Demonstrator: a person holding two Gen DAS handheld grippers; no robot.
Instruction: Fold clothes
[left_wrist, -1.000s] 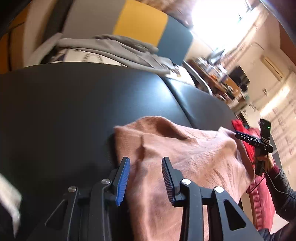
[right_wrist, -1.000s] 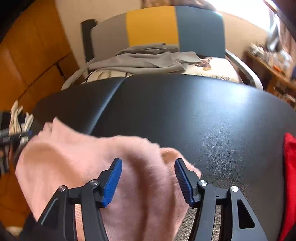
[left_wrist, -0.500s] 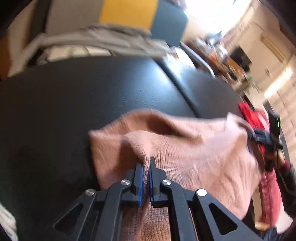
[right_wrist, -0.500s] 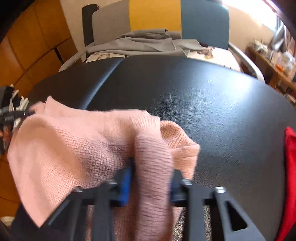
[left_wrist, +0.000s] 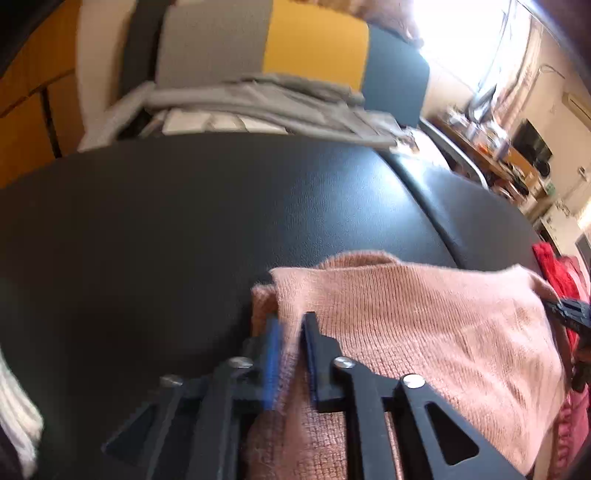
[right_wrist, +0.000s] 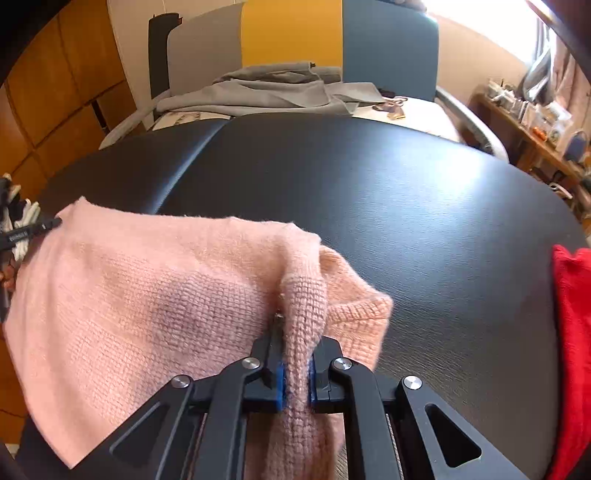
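A pink knitted sweater (right_wrist: 140, 295) lies bunched at the near edge of the black padded table (right_wrist: 369, 206), and both tools have hold of it. The right gripper (right_wrist: 295, 373) is pinched tight on a thick ridge of the knit, the fabric bulging up between its blue pads (right_wrist: 279, 380) and spilling over the near edge of the table. The left gripper (left_wrist: 290, 354) bites the sweater's (left_wrist: 406, 332) other corner, its fingers drawn narrow with a fold of knit between them; that view is blurred, but the cloth clearly sits in the gap. Between the two grips the sweater stretches across the table's near side. A red garment (right_wrist: 572, 332) lies at the right end of the table, apart from the sweater. Beyond the far edge of the table stands a chair (right_wrist: 291, 33) with grey, yellow and blue back panels, and a grey garment (right_wrist: 266, 92) is heaped on its seat.
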